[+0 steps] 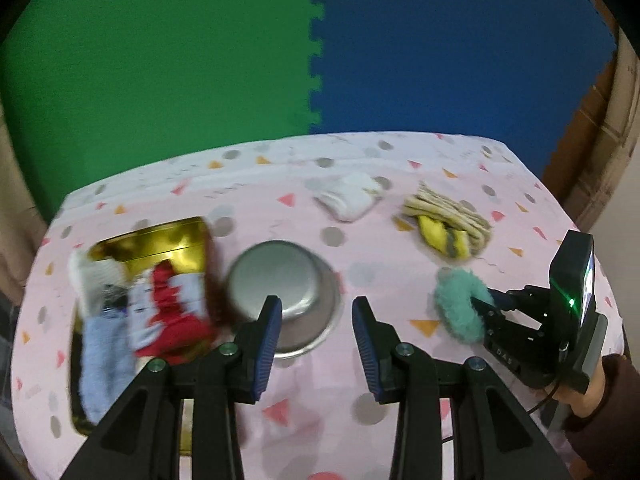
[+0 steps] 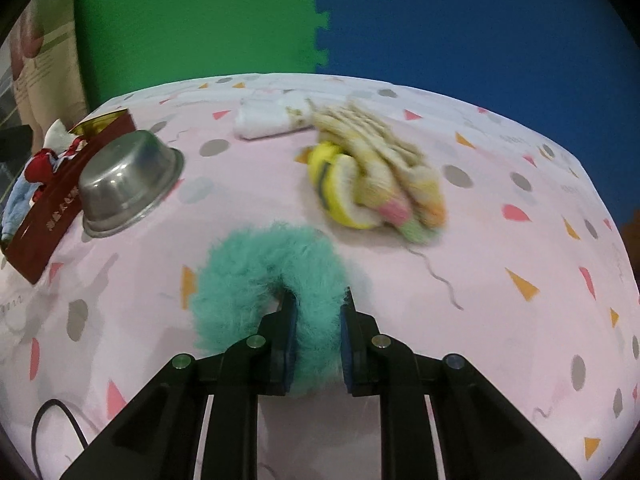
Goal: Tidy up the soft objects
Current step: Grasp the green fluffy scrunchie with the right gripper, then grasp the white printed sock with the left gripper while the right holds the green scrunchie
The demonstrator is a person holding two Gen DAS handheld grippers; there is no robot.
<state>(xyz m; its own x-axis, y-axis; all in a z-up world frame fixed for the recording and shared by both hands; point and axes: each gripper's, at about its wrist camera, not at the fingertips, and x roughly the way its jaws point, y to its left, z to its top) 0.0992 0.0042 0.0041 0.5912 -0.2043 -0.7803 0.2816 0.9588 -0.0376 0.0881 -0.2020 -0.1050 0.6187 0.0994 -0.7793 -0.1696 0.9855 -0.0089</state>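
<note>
A fluffy teal ring (image 2: 256, 276) lies near the front of the pink table, and my right gripper (image 2: 318, 320) is shut on its near side. The same teal ring (image 1: 460, 304) shows in the left wrist view with the right gripper (image 1: 486, 312) clamped on it. My left gripper (image 1: 316, 316) hangs open with nothing between its fingers, above an upturned steel bowl (image 1: 280, 280). A gold-lined red tin (image 1: 160, 240) at the left holds red, white and light blue soft items (image 1: 168, 312). A yellow and beige knitted bundle (image 2: 376, 176) and folded white cloth (image 2: 272, 116) lie farther back.
The steel bowl (image 2: 128, 180) stands upside down beside the red tin (image 2: 44, 216). A pink patterned cloth (image 2: 500, 280) covers the table. Green and blue foam mats (image 1: 312, 60) form the wall behind. A person's hand and dark sleeve (image 1: 600, 392) hold the right gripper. A black cable (image 2: 56, 420) lies front left.
</note>
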